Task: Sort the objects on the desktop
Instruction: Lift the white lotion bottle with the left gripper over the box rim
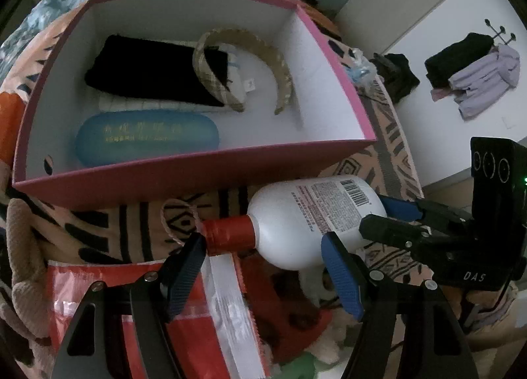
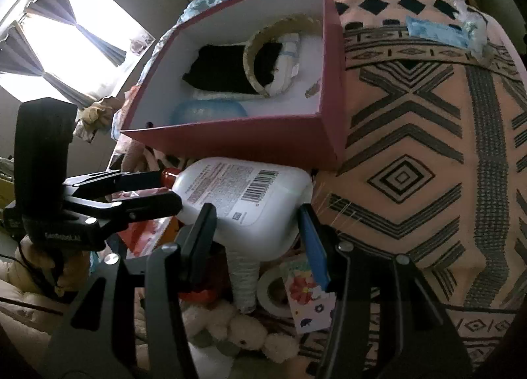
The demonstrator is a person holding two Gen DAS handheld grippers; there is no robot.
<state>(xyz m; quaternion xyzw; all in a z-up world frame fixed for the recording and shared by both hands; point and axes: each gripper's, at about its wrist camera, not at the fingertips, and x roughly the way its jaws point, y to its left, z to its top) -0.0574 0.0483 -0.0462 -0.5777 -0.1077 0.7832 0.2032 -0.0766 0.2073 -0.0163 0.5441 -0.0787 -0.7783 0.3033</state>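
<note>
A white bottle (image 1: 303, 220) with a red cap (image 1: 230, 234) lies on its side in front of a pink box (image 1: 197, 178); it also shows in the right wrist view (image 2: 243, 194). My left gripper (image 1: 263, 276) stands around the bottle's neck end, one finger (image 1: 184, 273) by the cap. My right gripper (image 2: 260, 234) stands around the bottle's base, fingers (image 2: 313, 244) on either side. Whether either squeezes the bottle is unclear. The box (image 2: 250, 141) holds a beige headband (image 1: 240, 59), black cloth (image 1: 154, 72) and a blue case (image 1: 145, 138).
A patterned orange blanket (image 2: 411, 148) covers the surface to the right. A red-and-white bag (image 1: 197, 319), plush toys (image 2: 237, 333) and a tape roll (image 2: 276, 293) lie under the bottle. A blue packet (image 2: 438, 33) lies at the far right. Clothes hang on a wall rack (image 1: 474, 69).
</note>
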